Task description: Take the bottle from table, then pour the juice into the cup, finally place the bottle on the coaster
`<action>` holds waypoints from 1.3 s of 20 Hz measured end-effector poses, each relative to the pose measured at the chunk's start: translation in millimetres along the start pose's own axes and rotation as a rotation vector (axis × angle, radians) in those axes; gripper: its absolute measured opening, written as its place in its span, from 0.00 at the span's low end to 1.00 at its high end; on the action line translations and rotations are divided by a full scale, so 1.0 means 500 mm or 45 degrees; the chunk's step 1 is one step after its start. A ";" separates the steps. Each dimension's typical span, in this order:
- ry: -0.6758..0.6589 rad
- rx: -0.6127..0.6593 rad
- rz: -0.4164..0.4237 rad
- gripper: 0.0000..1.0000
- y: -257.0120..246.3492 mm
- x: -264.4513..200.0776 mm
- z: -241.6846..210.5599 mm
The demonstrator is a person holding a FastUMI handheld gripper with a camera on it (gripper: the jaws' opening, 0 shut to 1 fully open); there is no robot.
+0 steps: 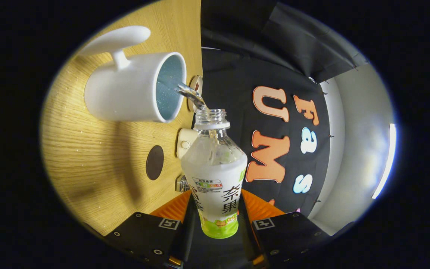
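Claw (217, 224) clenched on the bottle (215, 175), tipped so its open neck aims at the cup (133, 89) at eleven o'clock; juice (190, 93) arcs into its mouth. The dark coaster (155, 162) waits on the bench (88, 157) at nine.

White cup (133, 87), perhaps bluish inside

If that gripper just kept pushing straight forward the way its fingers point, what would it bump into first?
The gripper is shut on the bottle, which leads. Its open neck points just past the white cup's rim, so the cup is the likeliest first contact. Depth is hard to judge; it could slip past toward the black cloth wall.
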State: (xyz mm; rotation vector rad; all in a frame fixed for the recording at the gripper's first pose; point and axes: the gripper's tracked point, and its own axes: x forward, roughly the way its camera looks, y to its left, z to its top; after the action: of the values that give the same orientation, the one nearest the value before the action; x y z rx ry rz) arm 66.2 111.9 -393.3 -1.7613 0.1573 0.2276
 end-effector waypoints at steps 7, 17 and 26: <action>-0.016 -0.077 -0.023 0.56 -0.002 0.005 -0.004; -0.039 -0.162 -0.068 0.57 -0.043 0.014 -0.009; -0.055 -0.256 -0.080 0.56 -0.044 0.023 -0.006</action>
State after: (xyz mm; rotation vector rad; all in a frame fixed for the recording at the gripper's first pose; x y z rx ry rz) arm 82.6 113.4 -374.8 -1.9561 0.0484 0.2425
